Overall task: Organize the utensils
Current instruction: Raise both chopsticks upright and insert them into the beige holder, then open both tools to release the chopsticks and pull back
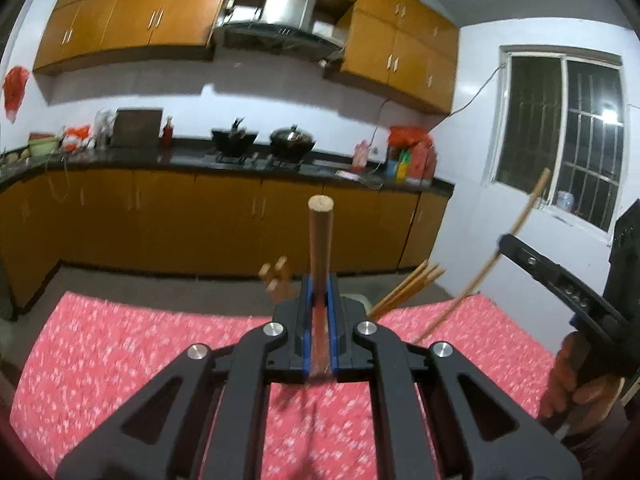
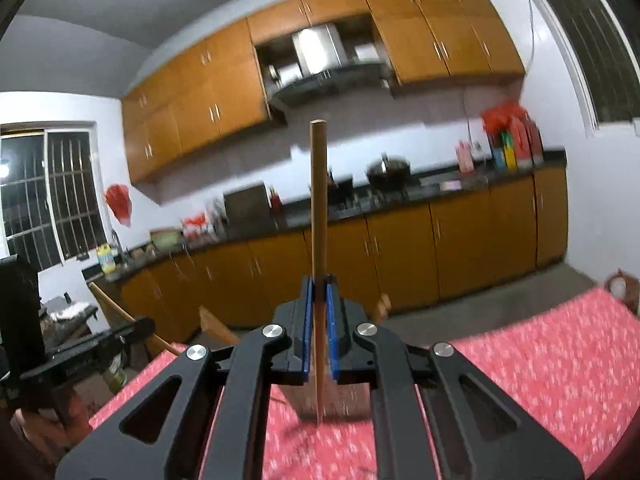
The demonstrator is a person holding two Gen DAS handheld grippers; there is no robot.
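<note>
Two hand-held claws are raised above a worktop covered in a red cloth with white flecks (image 1: 120,344), each carrying a utensil upright against the backdrop of an orange-cabinet kitchen. The left claw (image 1: 320,320) is clamped on a thick round wooden handle (image 1: 320,236), its blue-lined jaws pressed to either side and the cut end standing clear above them; what lies at the handle's lower end cannot be told. The right claw (image 2: 319,320) is closed on a thin light-wood chopstick (image 2: 318,208), held near vertical with its pointed tip hanging just over the cloth. Behind the left claw, a bundle of wooden chopsticks (image 1: 404,288) and a few squared wooden ends (image 1: 276,274) rise from a holder largely hidden by the claw, which suggests part of the sorting is already done. Judging from this, the two pieces in hand are yet to be placed, and how many others remain is not visible.
</note>
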